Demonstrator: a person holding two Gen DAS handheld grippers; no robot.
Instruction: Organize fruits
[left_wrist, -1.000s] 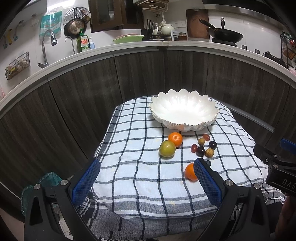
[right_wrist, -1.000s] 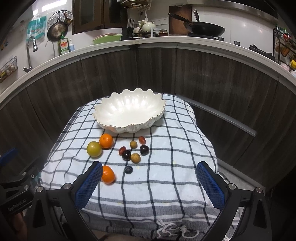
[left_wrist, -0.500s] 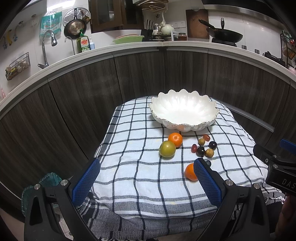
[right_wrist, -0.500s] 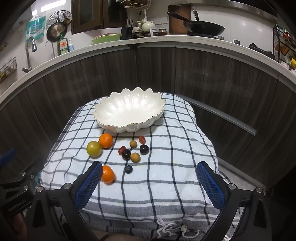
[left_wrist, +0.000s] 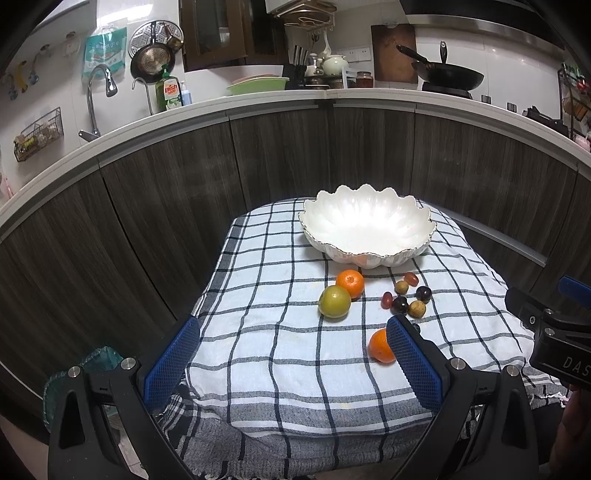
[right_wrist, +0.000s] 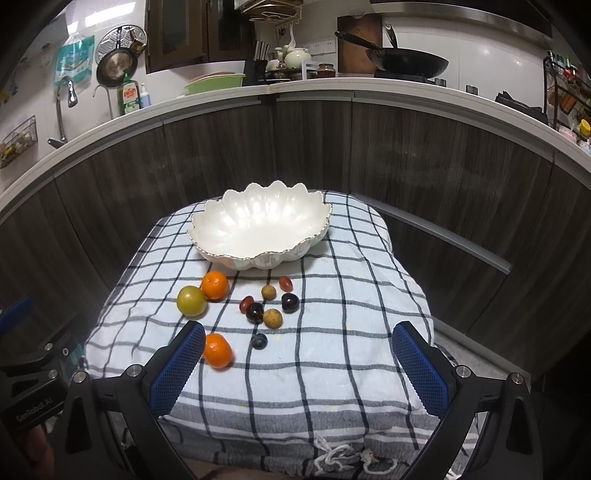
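A white scalloped bowl (left_wrist: 367, 225) (right_wrist: 260, 229) stands empty at the far side of a checked cloth (left_wrist: 280, 332) (right_wrist: 332, 343). In front of it lie a green-yellow fruit (left_wrist: 334, 301) (right_wrist: 191, 301), an orange (left_wrist: 350, 283) (right_wrist: 214, 284), a second orange (left_wrist: 380, 346) (right_wrist: 218, 350) nearer me, and several small dark, red and tan fruits (left_wrist: 406, 299) (right_wrist: 267, 302). My left gripper (left_wrist: 291, 363) hangs open over the cloth's near edge, its right finger partly hiding the near orange. My right gripper (right_wrist: 299, 365) is open too, with nothing between its fingers.
Dark wood cabinet fronts (left_wrist: 184, 192) curve closely behind and beside the small covered table. The counter above holds a sink tap (left_wrist: 98, 92), a soap bottle, a green basin and a wok (right_wrist: 406, 61). A teal-rimmed thing (left_wrist: 92, 365) sits on the floor at the left.
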